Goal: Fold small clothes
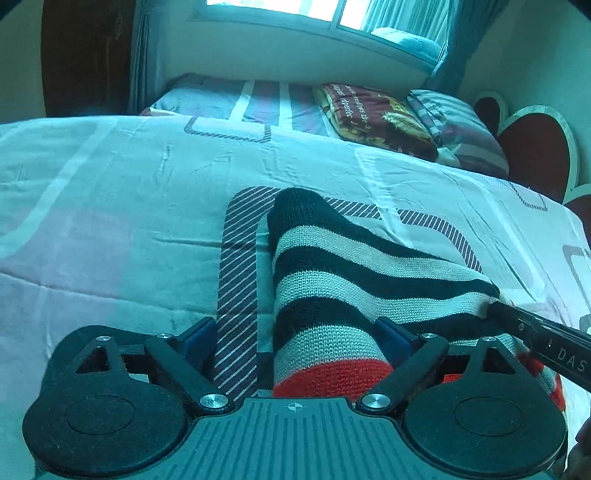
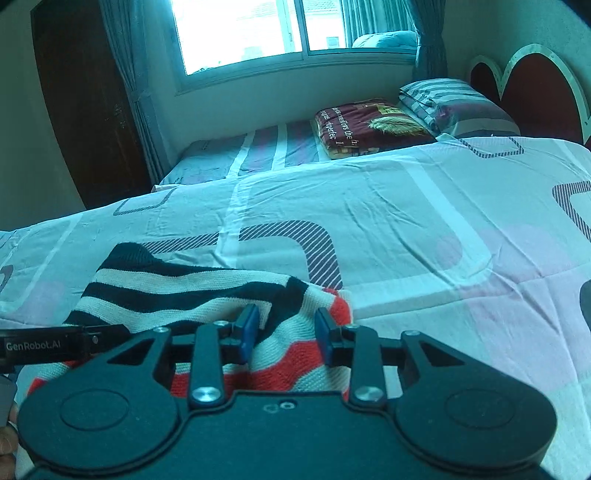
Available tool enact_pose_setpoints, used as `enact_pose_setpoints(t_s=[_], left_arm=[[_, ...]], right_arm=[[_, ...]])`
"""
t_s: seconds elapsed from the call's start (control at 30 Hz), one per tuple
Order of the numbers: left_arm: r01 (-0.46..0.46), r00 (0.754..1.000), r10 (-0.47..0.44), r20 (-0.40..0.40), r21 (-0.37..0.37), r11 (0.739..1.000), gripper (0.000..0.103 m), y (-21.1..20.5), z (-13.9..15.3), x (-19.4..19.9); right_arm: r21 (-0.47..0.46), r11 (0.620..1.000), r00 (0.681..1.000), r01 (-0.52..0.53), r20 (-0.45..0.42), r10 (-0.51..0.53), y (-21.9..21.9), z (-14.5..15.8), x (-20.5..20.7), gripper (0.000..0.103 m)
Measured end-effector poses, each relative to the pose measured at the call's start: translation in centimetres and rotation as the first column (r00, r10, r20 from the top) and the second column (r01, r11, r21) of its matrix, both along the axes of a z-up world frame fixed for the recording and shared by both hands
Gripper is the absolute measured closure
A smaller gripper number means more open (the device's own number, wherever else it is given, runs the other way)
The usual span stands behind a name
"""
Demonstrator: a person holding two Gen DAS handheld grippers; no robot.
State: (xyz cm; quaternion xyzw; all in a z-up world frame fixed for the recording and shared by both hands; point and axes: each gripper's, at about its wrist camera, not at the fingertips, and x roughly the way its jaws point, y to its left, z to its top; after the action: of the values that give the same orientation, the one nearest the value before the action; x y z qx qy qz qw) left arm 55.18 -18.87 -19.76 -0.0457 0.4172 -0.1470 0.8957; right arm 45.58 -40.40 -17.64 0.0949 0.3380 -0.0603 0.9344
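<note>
A small knitted garment [image 1: 343,280] with black, white and red stripes lies on the bed; it also shows in the right wrist view [image 2: 207,291]. My left gripper [image 1: 295,332] is open, its blue pads [image 1: 395,339] wide apart over the garment's near left edge. My right gripper [image 2: 284,328] is open, its jaws standing on either side of the garment's red-striped right end. The right gripper's finger [image 1: 546,339] reaches the garment's right edge in the left wrist view. The left gripper's side [image 2: 55,345] shows at the left in the right wrist view.
The bed cover [image 2: 406,229] is pale with striped patterns and light wrinkles. A folded dark red blanket [image 2: 369,125] and a striped pillow [image 2: 454,107] lie at the far end, by the heart-shaped headboard [image 2: 532,85]. A wardrobe [image 2: 88,110] and a window [image 2: 258,29] stand behind.
</note>
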Motion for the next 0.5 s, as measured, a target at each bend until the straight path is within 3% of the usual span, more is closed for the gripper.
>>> enact_pose_setpoints(t_s=[0.13,0.33,0.43,0.5], left_arm=[[-0.005,0.999,0.005,0.048,-0.004,1.0,0.011,0.8,1.5,-2.3],[0.032,0.995,-0.031,0.093,-0.009,0.999,0.011,1.7,3.0,-6.9],[0.049,0.995,-0.048,0.088,-0.009,0.999,0.011,1.8,2.6,-8.5],[0.048,0.996,-0.047,0.075,-0.015,0.999,0.011,1.9,1.9,-8.8]], right_arm=[[0.01,1.0,1.0,-0.005,0.027,0.005,0.7,2.0,-1.1,0.069],[0.002,0.999,0.994,-0.033,0.102,0.033,2.7,4.1,-6.1,0.07],[-0.006,1.0,0.994,-0.019,0.106,0.02,3.3,3.6,-7.9,0.069],[-0.026,1.0,0.999,-0.008,0.048,0.009,3.3,2.1,-7.9,0.071]])
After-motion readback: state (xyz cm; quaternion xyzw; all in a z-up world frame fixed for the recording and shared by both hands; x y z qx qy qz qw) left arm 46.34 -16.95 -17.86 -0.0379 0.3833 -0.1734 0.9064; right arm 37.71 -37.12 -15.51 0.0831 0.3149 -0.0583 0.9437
